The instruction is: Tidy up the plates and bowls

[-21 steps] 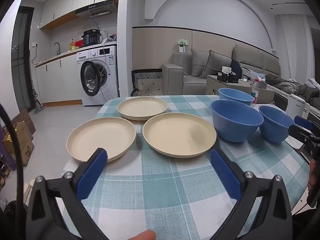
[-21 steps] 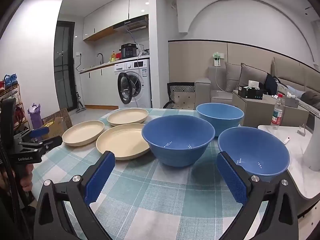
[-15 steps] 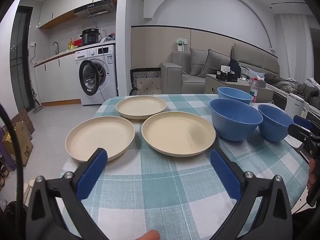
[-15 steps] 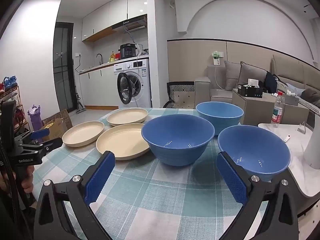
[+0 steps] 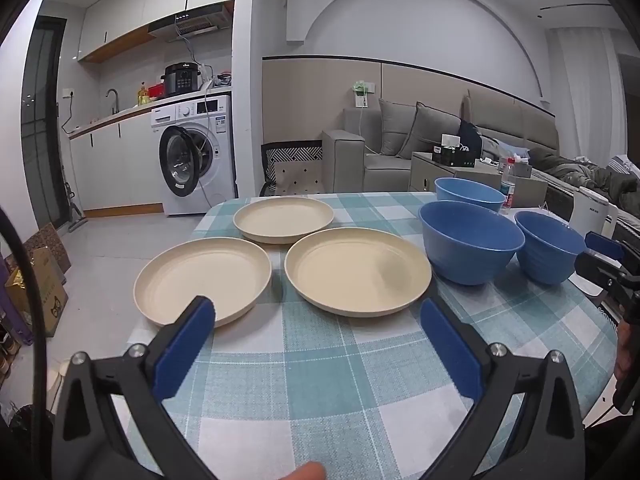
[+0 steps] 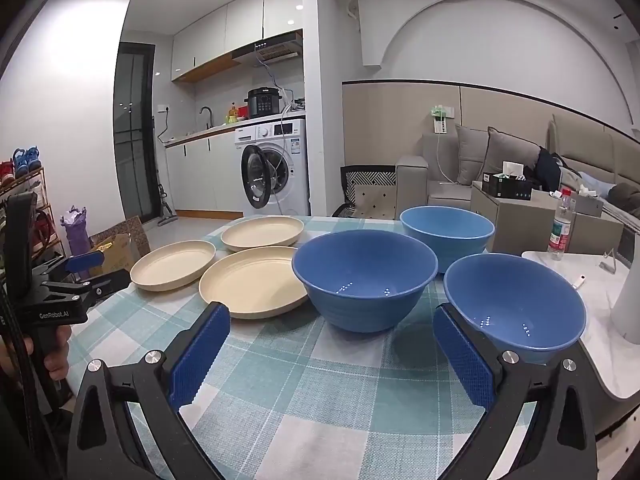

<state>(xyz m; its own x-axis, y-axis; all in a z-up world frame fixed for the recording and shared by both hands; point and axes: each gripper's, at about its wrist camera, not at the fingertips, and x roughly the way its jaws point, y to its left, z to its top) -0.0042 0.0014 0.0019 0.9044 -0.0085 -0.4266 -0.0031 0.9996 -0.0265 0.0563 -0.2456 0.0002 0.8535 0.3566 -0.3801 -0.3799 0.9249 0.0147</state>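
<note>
On the checked tablecloth point(image 5: 320, 380), three cream plates point(image 5: 358, 274) are lying singly at left and three blue bowls point(image 6: 364, 278) at right, unstacked, while the left gripper point(image 5: 316, 332) and right gripper point(image 6: 332, 344) are hovering near, released and empty, presumably awaiting stacking.

Washing machine point(image 5: 196, 156), sofa point(image 5: 404, 148), bottle point(image 6: 560, 230)

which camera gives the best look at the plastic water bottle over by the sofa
The right wrist view. There the water bottle stands in full, cap to base, on the white side table. In the left wrist view the same bottle is small, and the farthest blue bowl hides its lower part.
</note>
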